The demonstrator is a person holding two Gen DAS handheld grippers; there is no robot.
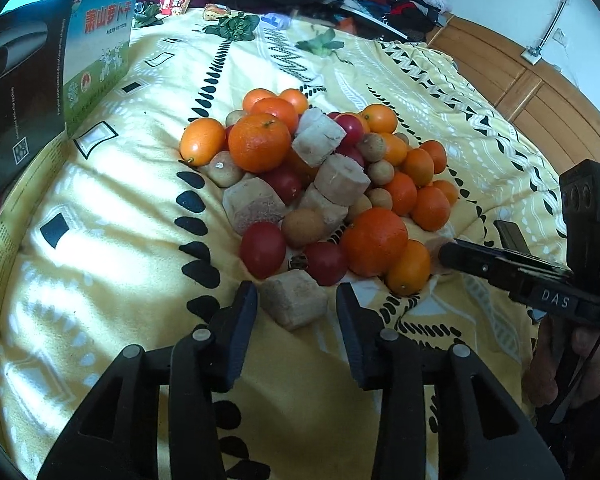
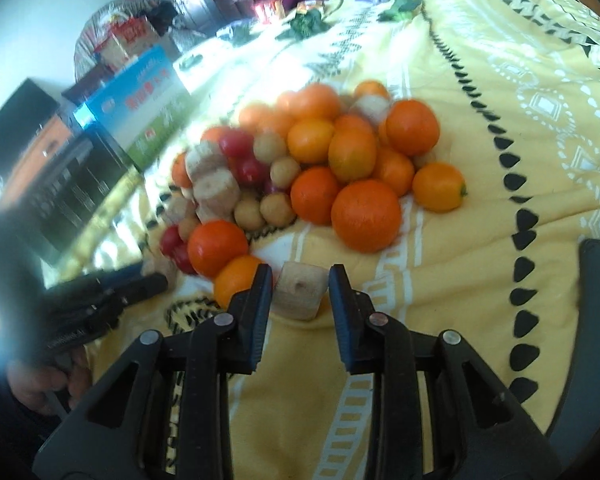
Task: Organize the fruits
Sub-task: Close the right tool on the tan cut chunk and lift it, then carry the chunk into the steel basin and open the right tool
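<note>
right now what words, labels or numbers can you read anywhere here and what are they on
"DAS": white letters on the black right gripper, on its body, seen from the left wrist view.
"萝卜干": part of the red title on the blue and green cardboard box; the first characters are unclear.
Small white print on the black cardboard box: too small to read.
Red snack packet: blurred, unreadable.

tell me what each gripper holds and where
The right fingers pinch a beige chunk by its two sides; the left fingers straddle another chunk, seemingly not gripping.

Fruit pile (image 1: pixel 320 184) on blanket (image 1: pixel 100 240); boxes (image 1: pixel 60 72) left of pile, leaves (image 1: pixel 232 26) behind.
</note>
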